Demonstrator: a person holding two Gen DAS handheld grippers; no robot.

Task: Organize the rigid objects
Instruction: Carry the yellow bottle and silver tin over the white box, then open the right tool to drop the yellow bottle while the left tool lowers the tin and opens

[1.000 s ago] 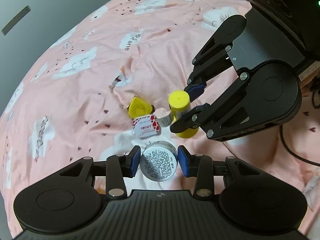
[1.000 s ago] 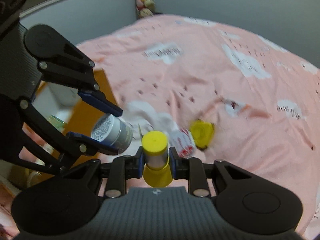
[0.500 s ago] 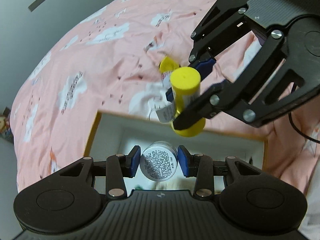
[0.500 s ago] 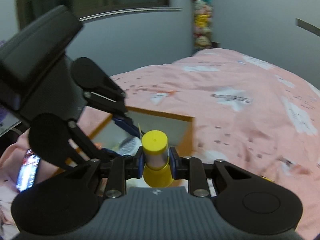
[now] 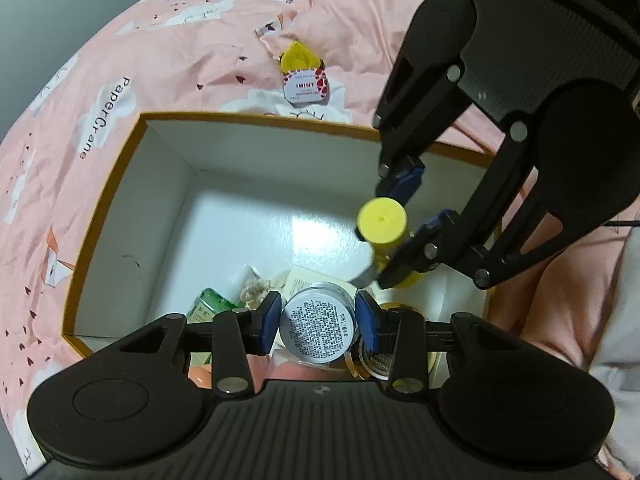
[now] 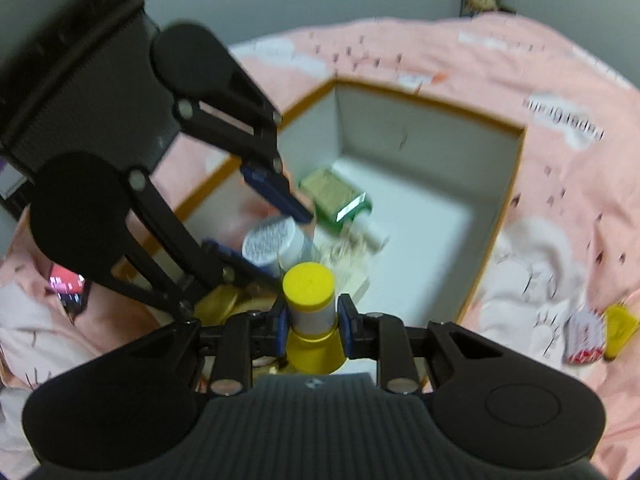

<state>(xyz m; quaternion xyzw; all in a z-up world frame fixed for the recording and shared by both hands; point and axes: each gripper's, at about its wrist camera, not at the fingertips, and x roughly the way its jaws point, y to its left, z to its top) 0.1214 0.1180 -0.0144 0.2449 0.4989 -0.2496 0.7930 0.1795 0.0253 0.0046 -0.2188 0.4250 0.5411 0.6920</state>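
In the left wrist view, the left gripper [image 5: 317,322] is clamped on a small silver tin [image 5: 317,325], its printed face towards the camera, blue pads pressing both sides. It hangs over the near end of an open box [image 5: 120,168] with an orange rim and white inside. At two o'clock from the tin, the right gripper [image 5: 416,216] grips a yellow-capped bottle [image 5: 382,220] above the box floor. Under the tin lie a green packet [image 5: 208,304] and some papers. Outside the box, at twelve o'clock on the pink bedsheet [image 5: 160,60], sit a red-and-white mint tin [image 5: 306,86] and a yellow piece [image 5: 298,56] touching it.

In the right wrist view, the right gripper [image 6: 312,316] holds the yellow-capped bottle [image 6: 309,300] upright, closed on its white neck. At eleven o'clock the left gripper [image 6: 264,232] carries the silver tin [image 6: 272,242]. The box [image 6: 500,208] opens beyond at one o'clock, the green packet [image 6: 336,196] inside. The mint tin [image 6: 584,338] lies at three o'clock on the sheet.
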